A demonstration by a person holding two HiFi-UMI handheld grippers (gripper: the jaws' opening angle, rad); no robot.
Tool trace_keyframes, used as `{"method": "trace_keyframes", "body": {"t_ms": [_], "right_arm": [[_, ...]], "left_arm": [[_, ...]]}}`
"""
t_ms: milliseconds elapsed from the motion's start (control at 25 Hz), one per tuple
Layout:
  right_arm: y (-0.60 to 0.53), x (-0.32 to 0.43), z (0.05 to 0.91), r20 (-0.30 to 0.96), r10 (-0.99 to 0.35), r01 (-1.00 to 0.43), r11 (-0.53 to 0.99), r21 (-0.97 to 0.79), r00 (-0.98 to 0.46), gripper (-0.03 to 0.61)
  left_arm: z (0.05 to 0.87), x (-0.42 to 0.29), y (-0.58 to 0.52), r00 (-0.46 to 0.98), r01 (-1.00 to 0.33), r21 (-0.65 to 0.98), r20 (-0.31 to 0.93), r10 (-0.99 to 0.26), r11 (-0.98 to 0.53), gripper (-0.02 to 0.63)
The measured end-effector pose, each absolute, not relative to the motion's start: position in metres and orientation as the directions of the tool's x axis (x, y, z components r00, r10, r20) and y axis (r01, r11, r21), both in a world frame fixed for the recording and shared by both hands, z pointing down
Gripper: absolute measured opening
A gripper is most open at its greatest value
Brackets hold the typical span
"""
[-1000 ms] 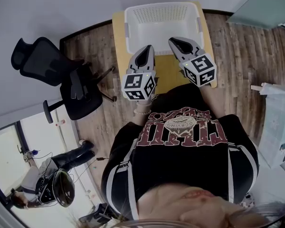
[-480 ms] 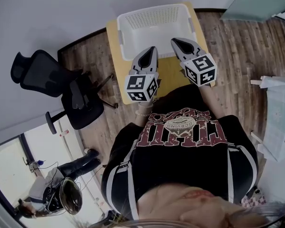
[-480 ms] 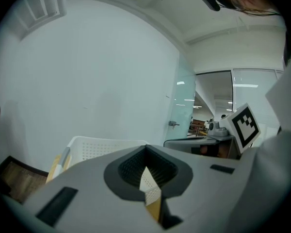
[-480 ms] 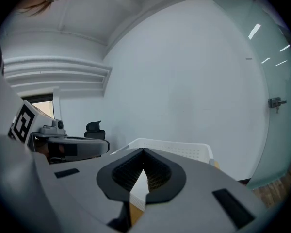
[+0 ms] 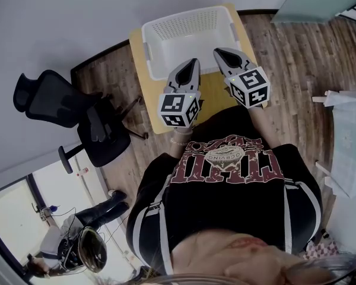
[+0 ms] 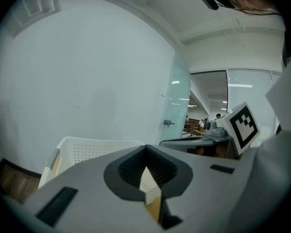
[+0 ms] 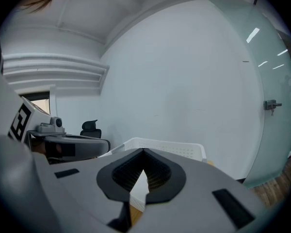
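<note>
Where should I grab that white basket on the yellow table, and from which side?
Probably by the rims of its two short sides, coming down from above: the white basket stands upright and open, and those thin rim edges should fit between the jaws.

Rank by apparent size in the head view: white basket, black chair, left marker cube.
1. black chair, largest
2. white basket, a close second
3. left marker cube, smallest, though nearest the camera
</note>
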State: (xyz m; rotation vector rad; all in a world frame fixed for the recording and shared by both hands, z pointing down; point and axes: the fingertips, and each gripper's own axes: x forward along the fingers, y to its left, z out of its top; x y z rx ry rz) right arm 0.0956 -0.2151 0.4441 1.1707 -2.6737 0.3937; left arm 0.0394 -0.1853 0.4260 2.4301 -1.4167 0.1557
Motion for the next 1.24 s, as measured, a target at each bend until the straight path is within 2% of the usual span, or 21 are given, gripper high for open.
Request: {"method": "trace_keyframes", "body": {"t_ms": [1240], "right_arm": [[-0.214, 0.062, 0.450, 0.303, -0.660, -0.718, 0.680, -0.147, -0.687, 0.017]], "left_arm": [[0.431, 0.014, -0.191, 0.512, -0.856, 0.227, 0.258, -0.819, -0.464, 0.048]]}}
